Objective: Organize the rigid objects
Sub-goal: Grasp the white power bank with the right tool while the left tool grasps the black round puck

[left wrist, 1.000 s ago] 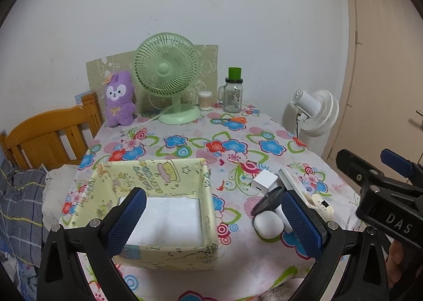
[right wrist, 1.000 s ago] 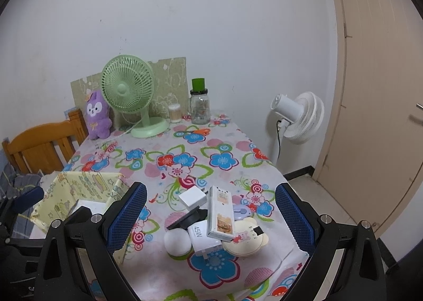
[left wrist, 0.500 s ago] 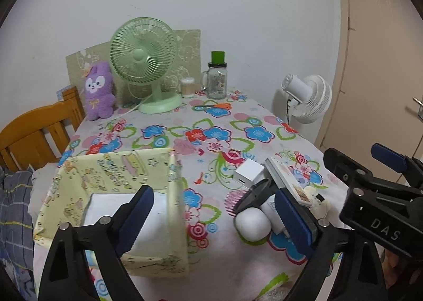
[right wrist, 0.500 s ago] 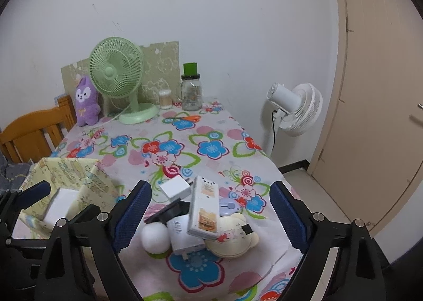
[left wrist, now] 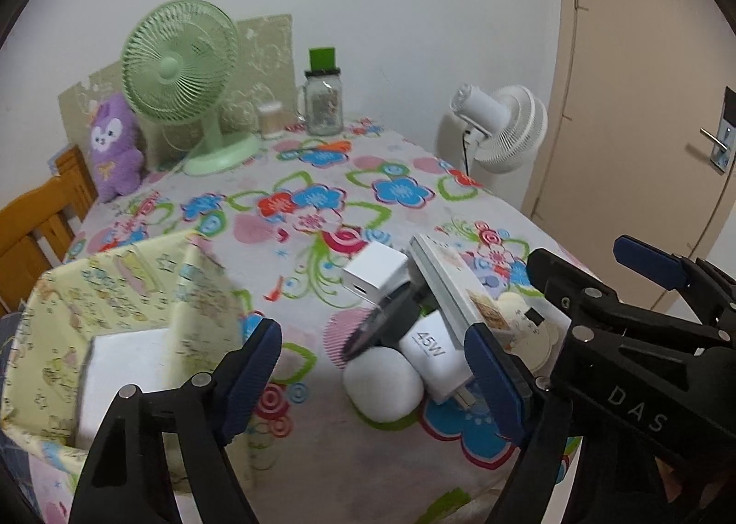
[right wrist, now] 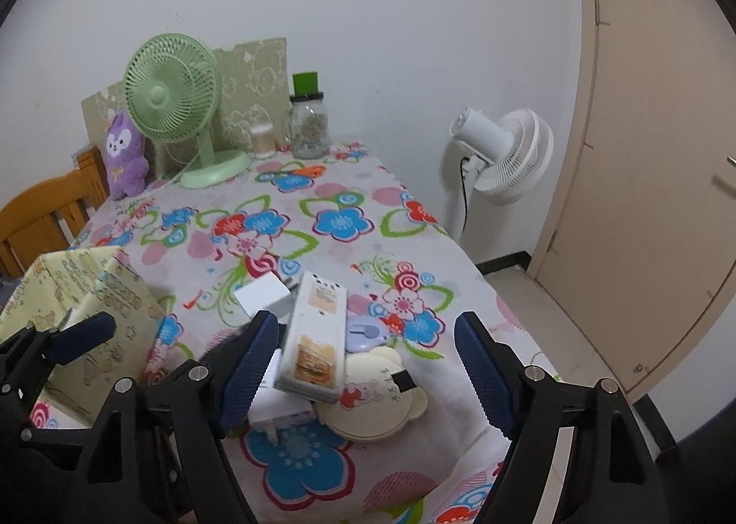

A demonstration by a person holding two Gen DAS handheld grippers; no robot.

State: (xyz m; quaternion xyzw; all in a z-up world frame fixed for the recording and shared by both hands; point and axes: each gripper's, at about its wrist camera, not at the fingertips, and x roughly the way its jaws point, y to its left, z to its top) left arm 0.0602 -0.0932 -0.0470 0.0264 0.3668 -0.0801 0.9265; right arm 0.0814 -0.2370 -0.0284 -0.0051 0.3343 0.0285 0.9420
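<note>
Mostly the sorting lies ahead. A yellow fabric storage box (left wrist: 138, 294) sits at the near left of the floral tablecloth (left wrist: 322, 183), and the only thing visible inside it is 1 flat white item (left wrist: 124, 367) on the bottom; whether that is a sorted object or a liner I cannot tell.

Everything else waits in a heap at the near right of the table: a white egg-shaped object (left wrist: 384, 383) nearest, a white 45W charger (left wrist: 434, 356) touching it on the right, a dark round disc (left wrist: 382, 324) tilted behind them, a small white cube adapter (left wrist: 375, 275) further back, and a long white power strip (right wrist: 317, 335) propped slanting across the pile. Under its near end lies a cream bear-shaped disc (right wrist: 372, 400), with a small lilac gadget (right wrist: 365, 333) just beyond that.

The left gripper (left wrist: 372, 386) hangs over the gap between box and heap, its jaws closing with only the egg-shaped object and charger framed between them, pads pressing on nothing. The right gripper (right wrist: 363, 374) points at the power strip and bear disc, jaws likewise closing but clear of both. Neither tool carries anything, so I judge at least 7 pieces remain to be moved into the box.
</note>
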